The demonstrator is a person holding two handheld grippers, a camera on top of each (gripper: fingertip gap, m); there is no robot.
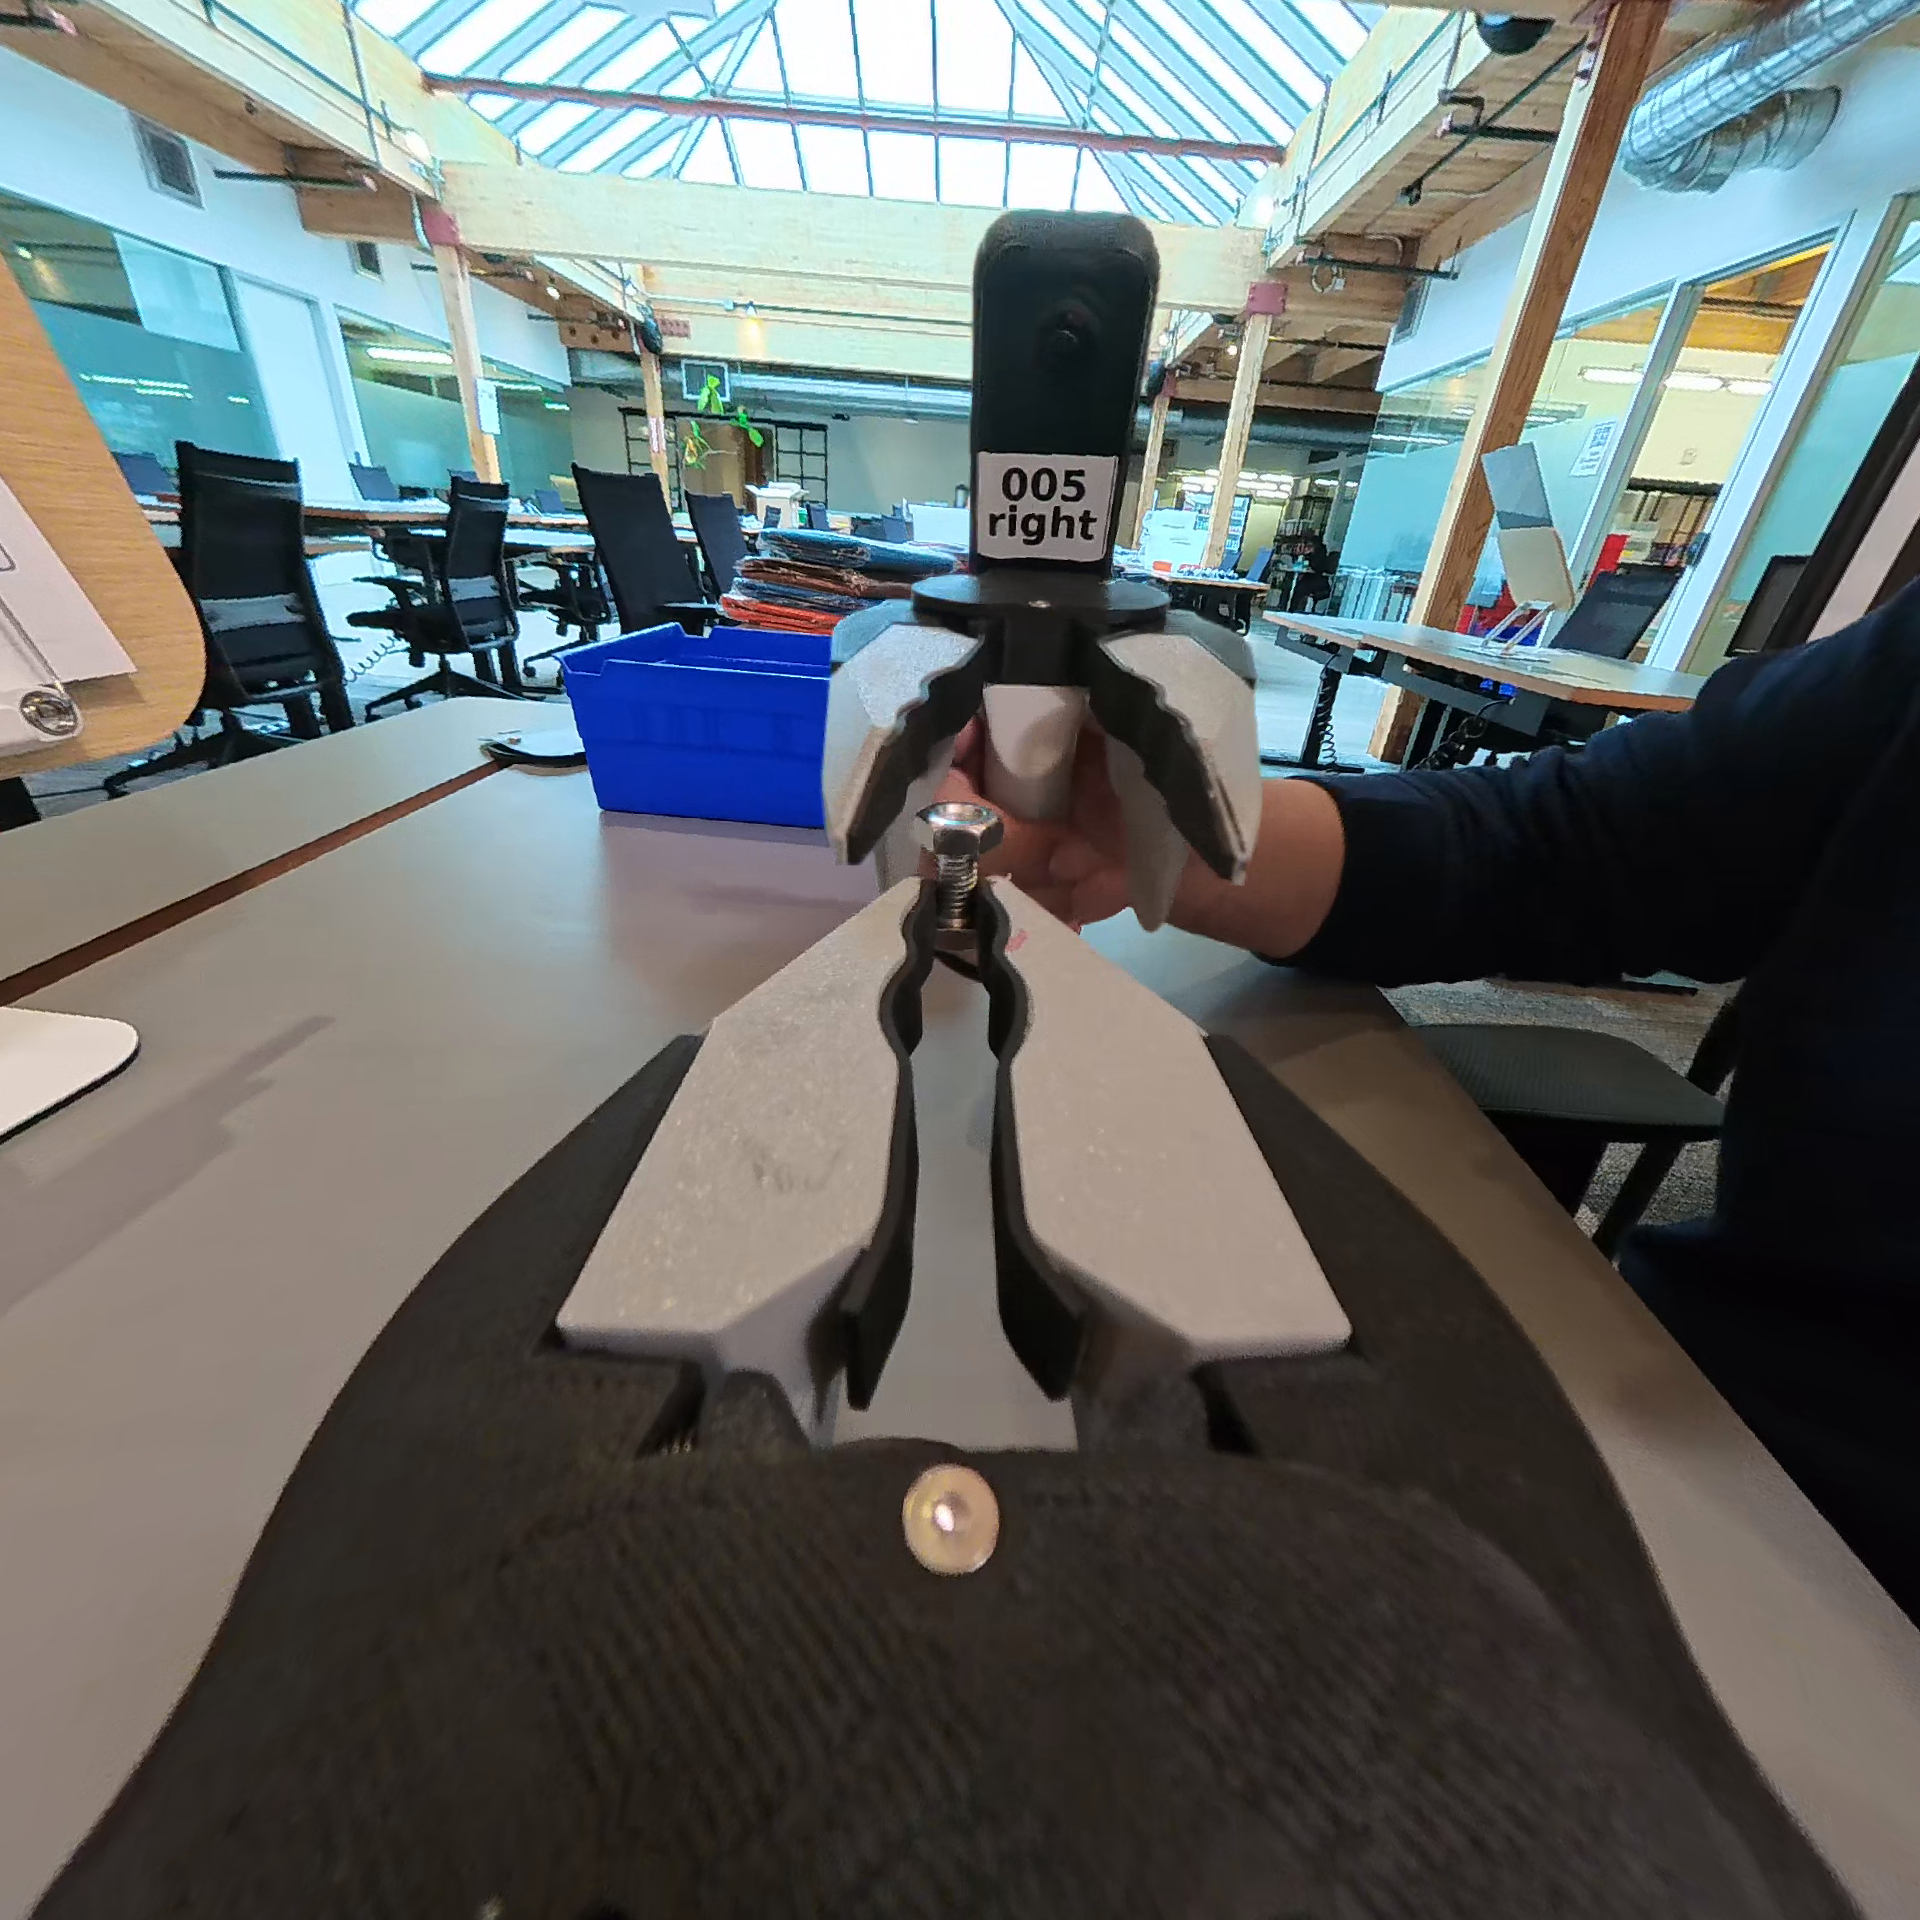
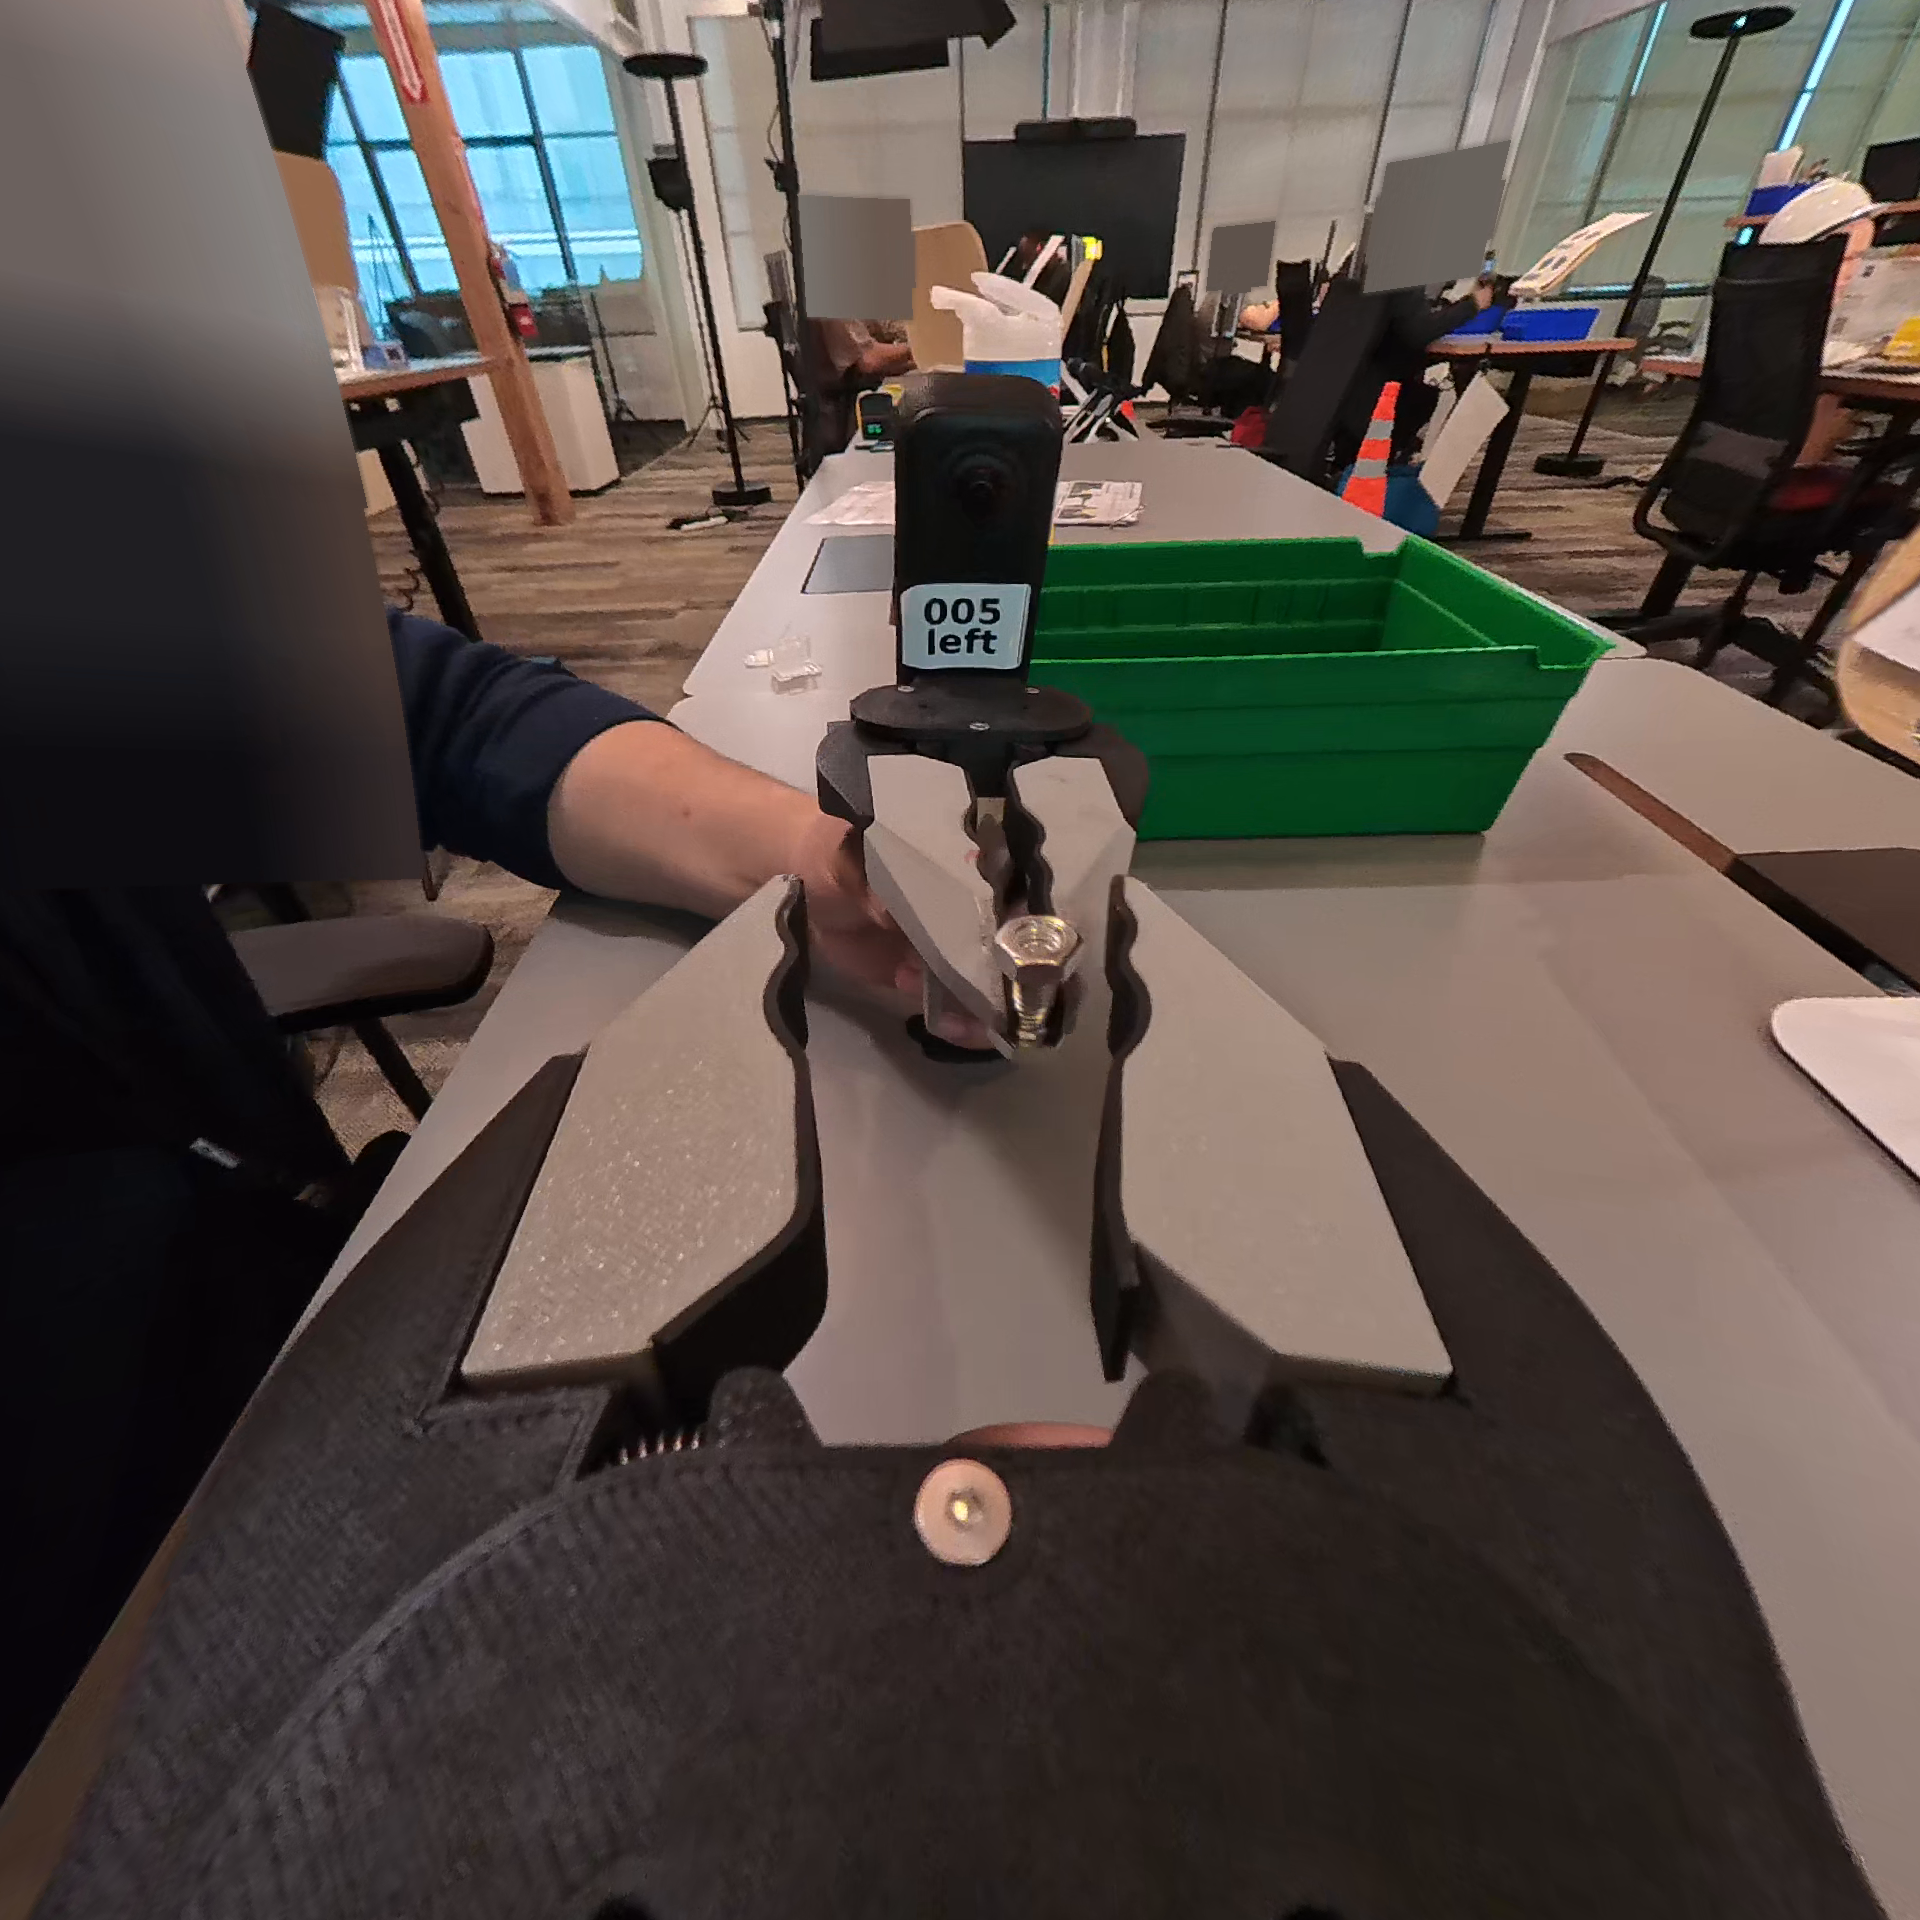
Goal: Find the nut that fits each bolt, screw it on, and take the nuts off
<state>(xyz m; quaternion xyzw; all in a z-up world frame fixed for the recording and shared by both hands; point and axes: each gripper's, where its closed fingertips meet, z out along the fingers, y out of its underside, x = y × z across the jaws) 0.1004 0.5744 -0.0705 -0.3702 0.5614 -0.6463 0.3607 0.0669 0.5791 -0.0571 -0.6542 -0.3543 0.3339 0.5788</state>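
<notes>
At the centre of the frame the left tool point(image 1: 954, 914) is clamping the threaded shank of a small, stiff, slick steel bolt point(image 1: 956, 862) upright above the bench point(image 1: 364, 1039), while the right tool point(image 2: 956, 966) is gaping, empty, around its hex top, probably the best flats to grip

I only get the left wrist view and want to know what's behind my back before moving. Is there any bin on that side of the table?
Observer: Yes, a green bin sits on the table behind the left tool.
Operator: Anything in it?
Observer: The part of its inside that shows looks bare.
Operator: Is the right tool around my bolt?
Observer: Its fingers stand wide apart on either side of the nut atop the bolt, not touching it.
</notes>
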